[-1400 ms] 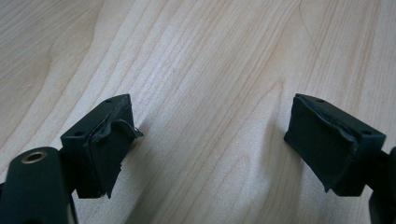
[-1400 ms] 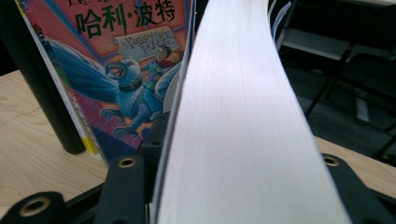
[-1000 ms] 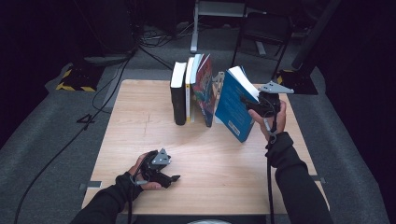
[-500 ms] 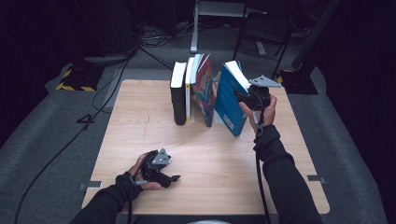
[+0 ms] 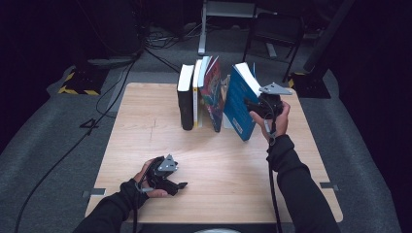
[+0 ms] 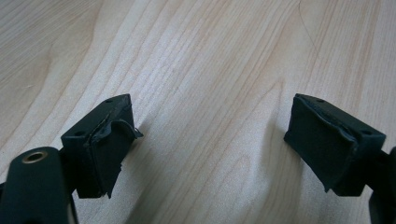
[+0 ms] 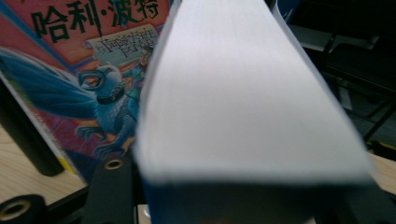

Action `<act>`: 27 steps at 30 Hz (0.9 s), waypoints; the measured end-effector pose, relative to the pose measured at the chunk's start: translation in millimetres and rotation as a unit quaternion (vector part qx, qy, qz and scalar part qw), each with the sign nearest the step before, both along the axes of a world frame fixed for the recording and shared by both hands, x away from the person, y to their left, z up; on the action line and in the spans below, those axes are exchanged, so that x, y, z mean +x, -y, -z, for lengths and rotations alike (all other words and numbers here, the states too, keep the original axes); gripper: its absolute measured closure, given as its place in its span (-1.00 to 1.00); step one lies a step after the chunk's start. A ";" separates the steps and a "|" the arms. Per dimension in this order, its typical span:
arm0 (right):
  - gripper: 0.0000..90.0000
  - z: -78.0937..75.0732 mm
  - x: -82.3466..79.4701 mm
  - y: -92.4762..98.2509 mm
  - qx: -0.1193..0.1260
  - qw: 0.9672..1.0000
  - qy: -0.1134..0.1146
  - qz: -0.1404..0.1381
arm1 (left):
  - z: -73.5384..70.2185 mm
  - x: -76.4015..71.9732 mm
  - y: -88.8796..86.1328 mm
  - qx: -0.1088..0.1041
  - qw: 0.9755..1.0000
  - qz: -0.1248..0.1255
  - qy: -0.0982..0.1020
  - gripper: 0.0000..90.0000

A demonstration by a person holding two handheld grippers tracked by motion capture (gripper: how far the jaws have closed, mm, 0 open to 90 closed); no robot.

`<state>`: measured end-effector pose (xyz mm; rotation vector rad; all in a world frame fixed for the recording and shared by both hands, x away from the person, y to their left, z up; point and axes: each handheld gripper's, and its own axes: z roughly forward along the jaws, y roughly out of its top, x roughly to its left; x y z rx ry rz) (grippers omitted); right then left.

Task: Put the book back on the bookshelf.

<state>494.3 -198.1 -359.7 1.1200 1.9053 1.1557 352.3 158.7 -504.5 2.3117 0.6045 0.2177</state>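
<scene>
High view had your right gripper (image 5: 251, 105) at the blue book (image 5: 236, 104), much nearer the row of standing books (image 5: 199, 97) than a second before. Back then the book hung well out to the right, tipped over hard. By this moment you had swung it in and stood it steeper, with its lower edge down at the wooden table (image 5: 145, 121) just beside the illustrated paperback (image 5: 213, 94) at the end of the row. A narrow gap was left between the two, and the book's top leaned away from the row.

Your right jaws had just been opening. Right gripper view showed the book's white page block (image 7: 243, 93) between them, with the illustrated cover (image 7: 93, 84) close behind on the left. I could not tell whether the pads pressed the covers or had let go.

To my eye, that put you at the release. The book was placed but not yet propped, so it could have tipped back toward you if the jaws had cleared it before it leaned on its neighbour.

Your left gripper (image 5: 179, 185) lay on the near table, well apart from the books. Its fingers (image 6: 334, 147) were spread wide over bare wood, gripping nothing.
</scene>
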 end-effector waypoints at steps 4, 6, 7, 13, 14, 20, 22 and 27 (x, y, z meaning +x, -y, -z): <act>-0.10 10.4 -12.2 13.1 0.019 1.000 0.001 -0.017 | 0.0 0.0 0.0 0.000 1.000 0.000 0.000 -0.66; -0.10 14.4 -15.2 16.8 0.022 1.000 0.000 -0.022 | 0.0 0.0 0.0 0.000 1.000 0.000 0.000 -0.66; -0.10 17.8 -17.5 19.4 0.025 0.999 -0.003 -0.025 | 0.0 0.0 0.0 0.000 1.000 0.000 0.000 -0.66; 0.06 43.9 -28.2 28.0 0.017 0.999 -0.021 -0.047 | 0.0 0.0 0.0 0.000 1.000 0.000 0.000 -0.66; 0.06 43.9 -28.2 28.0 0.017 0.999 -0.021 -0.047 | 0.0 0.0 0.0 0.000 1.000 0.000 0.000 -0.66; 0.27 85.2 -31.0 27.7 0.006 0.998 -0.042 -0.051 | 0.0 -0.3 0.1 0.000 1.000 0.000 0.002 -0.65; 0.31 92.2 -32.0 27.7 0.014 0.997 -0.045 -0.053 | 0.0 -0.4 0.1 0.000 1.000 -0.001 0.002 -0.65; 0.32 93.5 -31.7 26.3 0.012 0.998 -0.040 -0.056 | 0.0 -0.3 0.1 0.000 1.000 -0.001 0.002 -0.65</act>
